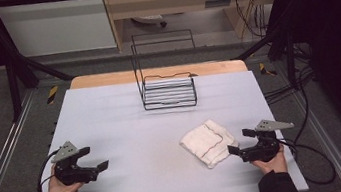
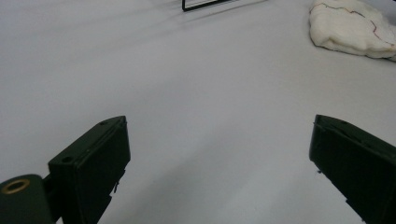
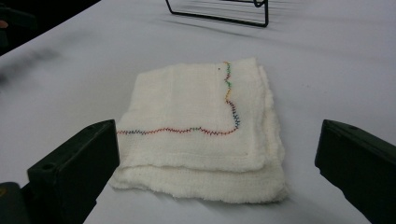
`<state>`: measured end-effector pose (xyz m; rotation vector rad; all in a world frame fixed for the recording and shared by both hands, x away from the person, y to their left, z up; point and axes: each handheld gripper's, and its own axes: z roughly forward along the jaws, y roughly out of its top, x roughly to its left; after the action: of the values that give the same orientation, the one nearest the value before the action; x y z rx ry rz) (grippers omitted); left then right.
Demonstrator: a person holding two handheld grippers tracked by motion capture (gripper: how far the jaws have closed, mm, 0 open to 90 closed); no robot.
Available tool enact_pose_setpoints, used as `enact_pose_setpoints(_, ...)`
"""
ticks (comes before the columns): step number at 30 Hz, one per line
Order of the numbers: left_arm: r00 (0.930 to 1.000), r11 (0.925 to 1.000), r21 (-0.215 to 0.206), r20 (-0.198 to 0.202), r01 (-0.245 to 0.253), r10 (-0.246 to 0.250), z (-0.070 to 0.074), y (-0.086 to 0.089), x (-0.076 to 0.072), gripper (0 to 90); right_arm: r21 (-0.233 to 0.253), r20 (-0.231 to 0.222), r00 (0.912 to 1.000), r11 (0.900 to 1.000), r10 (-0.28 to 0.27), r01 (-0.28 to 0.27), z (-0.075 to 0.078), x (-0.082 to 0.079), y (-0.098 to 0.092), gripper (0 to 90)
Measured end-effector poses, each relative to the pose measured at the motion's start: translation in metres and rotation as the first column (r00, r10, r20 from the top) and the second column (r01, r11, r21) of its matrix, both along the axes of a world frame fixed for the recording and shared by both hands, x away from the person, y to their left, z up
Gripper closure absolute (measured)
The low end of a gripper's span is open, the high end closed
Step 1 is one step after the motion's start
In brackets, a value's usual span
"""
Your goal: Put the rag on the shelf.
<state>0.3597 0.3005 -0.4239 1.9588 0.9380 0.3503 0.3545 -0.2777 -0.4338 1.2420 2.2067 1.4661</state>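
Cloth waits between open jaws

Cloth [image 3: 201, 126], white, folded and edged with coloured zigzag stitching, lies flat on the pale desk [image 1: 125, 112] toward its right front. The right hand-held gripper [image 1: 239, 143] sits just beside it, jaws spread wide and aimed at the near edge — placed, it seems, to slide in and pinch the folded layers. The left hand-held gripper [image 1: 97, 157] rests well apart at the left, jaws also apart and empty — likely in reserve. A black wire rack [image 1: 167, 90] stands farther back, near the middle.
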Motion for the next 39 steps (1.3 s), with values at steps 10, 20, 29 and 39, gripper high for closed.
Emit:
enact_pose_setpoints(10, 1.0000, 0.9999, 0.010, 0.006, 0.003, -0.003, 0.003, -0.006, 0.000, 5.4, -0.003, 0.000, 1.0000, 1.000, -0.006, 0.006, 0.001, 0.000, 0.000, 0.5)
enact_pose_setpoints(20, 1.0000, 1.0000, 0.001, 0.002, 0.008, -0.008, 0.007, -0.021, 0.001, 5.7, -0.011, 0.000, 1.0000, 1.000, -0.009, 0.009, 0.001, 0.000, 0.001, 0.4)
enact_pose_setpoints(29, 0.9990, 0.9997, 0.006, -0.039, 0.022, -0.022, 0.010, -0.057, 0.007, 6.8, -0.033, -0.005, 1.0000, 0.999, -0.002, 0.002, 0.000, 0.001, 0.005, 0.5)
enact_pose_setpoints(39, 0.9966, 0.9974, 0.035, -0.055, 0.064, -0.062, 0.013, -0.107, 0.014, 10.9, -0.041, -0.010, 0.9999, 0.999, -0.009, 0.009, 0.000, 0.001, 0.005, 0.5)
